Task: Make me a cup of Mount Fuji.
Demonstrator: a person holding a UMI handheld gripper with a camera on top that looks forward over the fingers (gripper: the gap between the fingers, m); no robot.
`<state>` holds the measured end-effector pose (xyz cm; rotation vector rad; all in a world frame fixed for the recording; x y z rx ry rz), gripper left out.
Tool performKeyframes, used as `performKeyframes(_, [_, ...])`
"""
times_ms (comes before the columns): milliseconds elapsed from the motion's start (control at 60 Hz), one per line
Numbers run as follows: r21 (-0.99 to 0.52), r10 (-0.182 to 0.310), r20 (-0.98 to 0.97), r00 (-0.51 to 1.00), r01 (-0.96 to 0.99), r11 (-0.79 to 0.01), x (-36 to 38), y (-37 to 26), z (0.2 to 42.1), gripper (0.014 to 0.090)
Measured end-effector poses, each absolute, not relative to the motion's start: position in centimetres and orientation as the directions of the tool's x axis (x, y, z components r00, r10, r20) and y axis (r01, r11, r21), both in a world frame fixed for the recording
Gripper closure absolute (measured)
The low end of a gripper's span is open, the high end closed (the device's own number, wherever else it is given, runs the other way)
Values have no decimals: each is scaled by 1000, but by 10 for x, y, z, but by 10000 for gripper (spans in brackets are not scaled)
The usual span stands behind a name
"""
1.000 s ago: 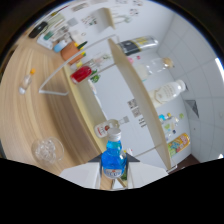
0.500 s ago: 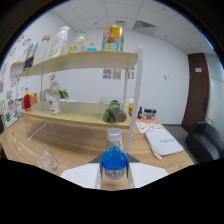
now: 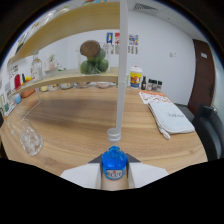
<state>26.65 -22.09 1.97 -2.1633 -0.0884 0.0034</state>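
One small clear plastic bottle of blue liquid with a grey cap [image 3: 114,162] sits pinched in the gripper [image 3: 114,176], both fingers closed on its body, above the wooden table [image 3: 80,125]. Probably light, slick and squashy; grip mid-body, below the cap.

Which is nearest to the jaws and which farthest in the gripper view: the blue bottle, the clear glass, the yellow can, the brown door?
1. Blue bottle: gripped between the jaws.
2. Clear glass: on the table, left of the bottle.
3. Yellow can: at the table's far edge.
4. Brown door: in the back wall, right.
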Motion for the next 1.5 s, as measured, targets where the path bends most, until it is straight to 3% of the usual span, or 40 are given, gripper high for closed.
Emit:
performKeyframes(150, [-819, 58, 22, 998, 51, -572, 267, -224, 17, 678])
performKeyframes(333, [-807, 9, -6, 1000, 1, -591, 270, -235, 15, 656])
performKeyframes(433, [-794, -46, 6, 999, -23, -608, 275, -245, 21, 460])
performKeyframes(500, [-802, -76, 13, 997, -35, -596, 274, -251, 34, 239])
performKeyframes(533, [-807, -101, 22, 995, -42, -589, 274, -256, 43, 184])
performKeyframes(633, [-829, -157, 29, 987, -64, -555, 264, -269, 75, 196])
performKeyframes(767, [-843, -168, 30, 985, -65, -534, 223, -284, 106, 197])
performKeyframes(1167, [-828, -99, -17, 995, -69, -556, 58, -265, 144, 183])
performKeyframes(1383, [-823, -93, -6, 996, -58, -565, 13, -253, 222, 184])
performKeyframes(1500, [-859, -70, -28, 997, -60, -508, -11, -243, 279, 187])
